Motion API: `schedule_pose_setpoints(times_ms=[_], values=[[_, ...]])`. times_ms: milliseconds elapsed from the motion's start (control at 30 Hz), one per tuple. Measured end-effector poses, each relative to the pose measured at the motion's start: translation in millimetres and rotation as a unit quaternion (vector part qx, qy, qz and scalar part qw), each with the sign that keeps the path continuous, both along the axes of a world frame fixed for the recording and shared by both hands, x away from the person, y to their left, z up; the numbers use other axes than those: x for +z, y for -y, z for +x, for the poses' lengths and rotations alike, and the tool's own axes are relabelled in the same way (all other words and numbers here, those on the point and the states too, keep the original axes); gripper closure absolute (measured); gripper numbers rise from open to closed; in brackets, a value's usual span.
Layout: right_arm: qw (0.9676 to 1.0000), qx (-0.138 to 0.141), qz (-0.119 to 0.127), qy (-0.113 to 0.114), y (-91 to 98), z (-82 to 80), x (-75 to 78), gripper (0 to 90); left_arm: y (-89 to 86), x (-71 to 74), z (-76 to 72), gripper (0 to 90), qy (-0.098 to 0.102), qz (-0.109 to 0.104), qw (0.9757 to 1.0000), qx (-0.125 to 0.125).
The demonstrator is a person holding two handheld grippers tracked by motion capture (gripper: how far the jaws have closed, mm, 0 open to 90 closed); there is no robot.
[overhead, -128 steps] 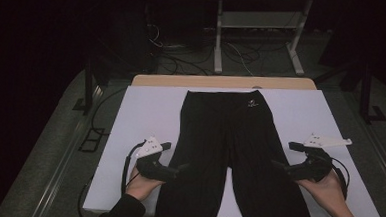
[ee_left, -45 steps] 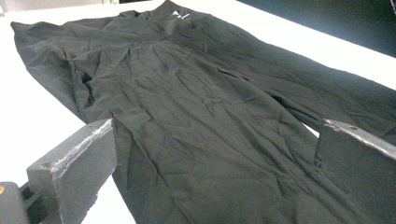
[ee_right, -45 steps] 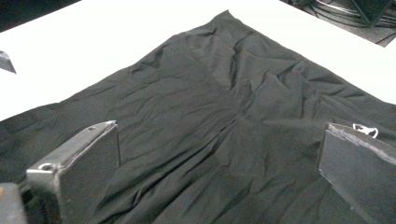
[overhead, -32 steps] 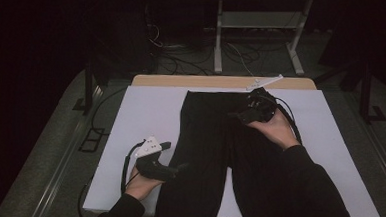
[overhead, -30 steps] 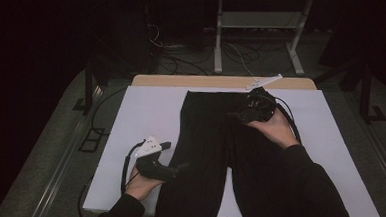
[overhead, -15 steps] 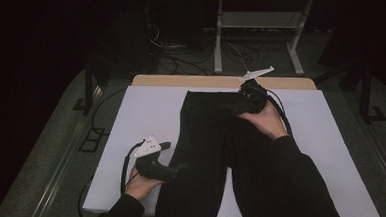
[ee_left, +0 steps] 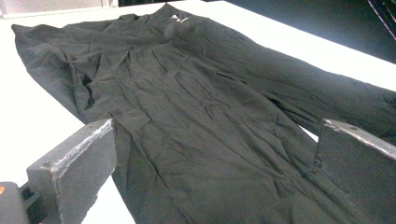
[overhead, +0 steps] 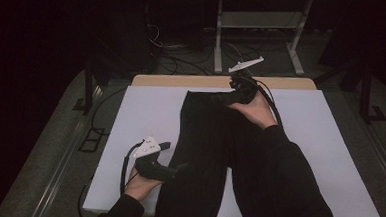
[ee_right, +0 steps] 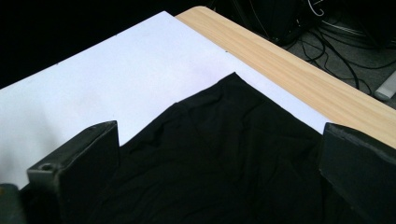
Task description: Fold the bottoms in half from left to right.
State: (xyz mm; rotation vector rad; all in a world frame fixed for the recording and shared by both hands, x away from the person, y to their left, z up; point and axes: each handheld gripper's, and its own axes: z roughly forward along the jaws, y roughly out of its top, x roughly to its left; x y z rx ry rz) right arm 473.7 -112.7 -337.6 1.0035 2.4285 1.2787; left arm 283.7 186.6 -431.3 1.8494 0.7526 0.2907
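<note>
Black trousers (overhead: 214, 139) lie flat along the middle of a white sheet (overhead: 146, 106) that covers most of a wooden table (overhead: 182, 81); the waistband lies at the far end, just short of the strip of bare wood along the far edge, and the two legs run toward the person, reaching the near edge of the sheet. The left gripper (overhead: 170, 171) rests low at the near left, its tips touching the outer edge of the left trouser leg; in the left gripper view its jaws stand wide apart with nothing held, the creased cloth (ee_left: 196, 116) spreading between and beyond them and bare sheet (ee_left: 32, 116) lying to one side. The right gripper (overhead: 221, 96) is reached across to the far end, over the waistband, with the right forearm and dark sleeve (overhead: 282, 178) lying over the right trouser leg. In the right gripper view its jaws likewise stand wide apart and grip nothing; a corner of the waistband (ee_right: 233, 79) points between them toward the wood edge (ee_right: 289, 74), with white sheet (ee_right: 116, 74) open to one side. Broad bare margins of sheet flank the trousers on both sides. Beyond the table lie a dark floor, cables (overhead: 174, 47) and a metal stand (overhead: 258, 22).
</note>
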Motion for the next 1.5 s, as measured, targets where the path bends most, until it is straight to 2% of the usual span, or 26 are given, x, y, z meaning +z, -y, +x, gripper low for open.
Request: schedule_pose_setpoints(times_ms=[467, 800, 1033, 1433, 1500], values=[[1.0, 0.006, -0.006, 0.002, -26.6, 17.7, -4.5, 0.0, -0.1, 0.2, 0.0, 0.0, 0.0, -0.002, 1.0, -0.003], [0.9999, 0.014, 0.008, 0.003, -47.9, 25.2, -13.7, 0.0, -1.0, 0.5, 0.0, 0.0, 0.0, -0.008, 1.0, -0.002], [0.9998, 0.01, 0.016, 0.003, -55.0, 30.8, -21.2, 0.0, -1.1, 0.5, 0.2, 0.0, -0.002, -0.008, 1.0, -0.002], [0.9998, -0.004, 0.019, 0.006, -62.6, 43.2, -22.8, 0.0, -2.0, 0.6, 0.4, 0.0, 0.0, -0.011, 0.9999, -0.003], [0.9996, -0.01, 0.026, 0.008, -64.2, 45.6, -25.1, 0.0, -1.9, 0.3, 0.2, 0.0, -0.002, -0.01, 0.9999, -0.004]])
